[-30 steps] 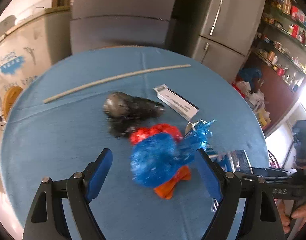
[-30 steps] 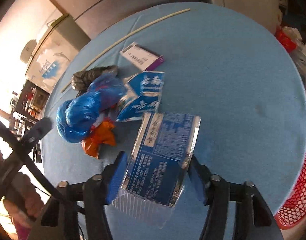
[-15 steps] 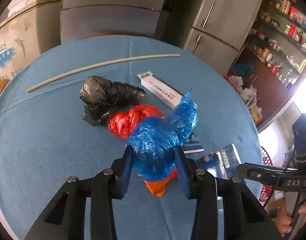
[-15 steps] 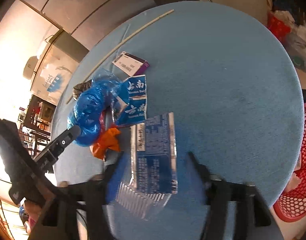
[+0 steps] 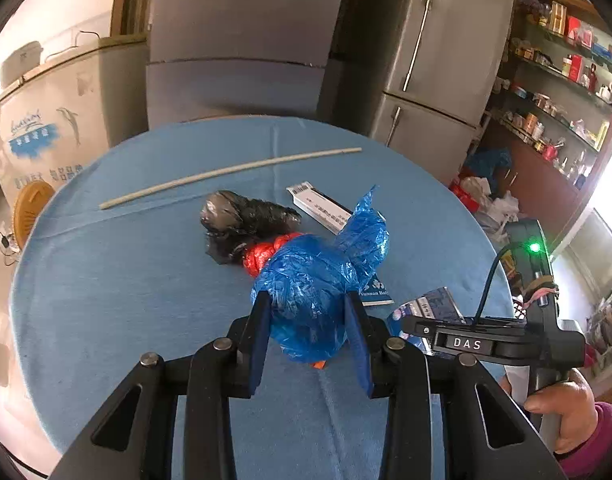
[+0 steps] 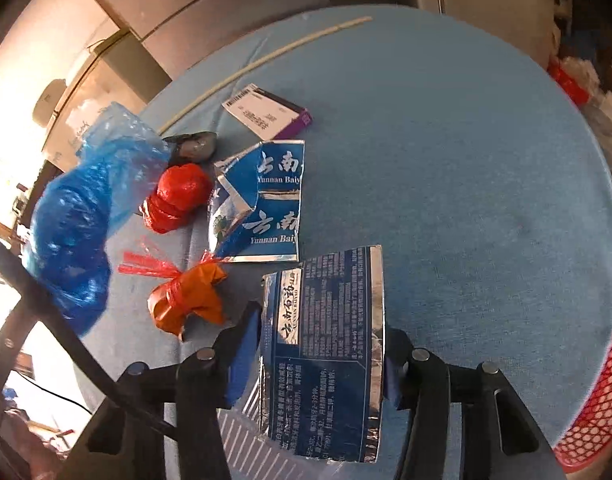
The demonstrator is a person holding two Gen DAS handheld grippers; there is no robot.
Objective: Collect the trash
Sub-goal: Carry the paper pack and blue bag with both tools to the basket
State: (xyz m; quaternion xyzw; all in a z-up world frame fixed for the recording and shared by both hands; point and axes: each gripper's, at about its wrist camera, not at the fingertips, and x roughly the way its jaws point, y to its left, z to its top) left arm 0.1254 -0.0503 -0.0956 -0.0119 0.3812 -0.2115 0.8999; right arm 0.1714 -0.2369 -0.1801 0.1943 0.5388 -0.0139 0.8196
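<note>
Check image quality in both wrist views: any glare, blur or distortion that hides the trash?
Left wrist: sharp; fisheye bends the table edge; a blown-out window at right; blue bag clear between the left gripper's closing jaws. Right wrist: blown-out glare at left washes out behind the slightly soft blue bag; the foil package in the closing right gripper stays readable.

A bag (image 5: pixel 310 300) is sitting between the left gripper's (image 5: pixel 310 320) fingers above the table (image 5: pixel 105 300), a rod (image 5: pixel 225 174) lying behind two other bags (image 5: pixel 245 218).
</note>
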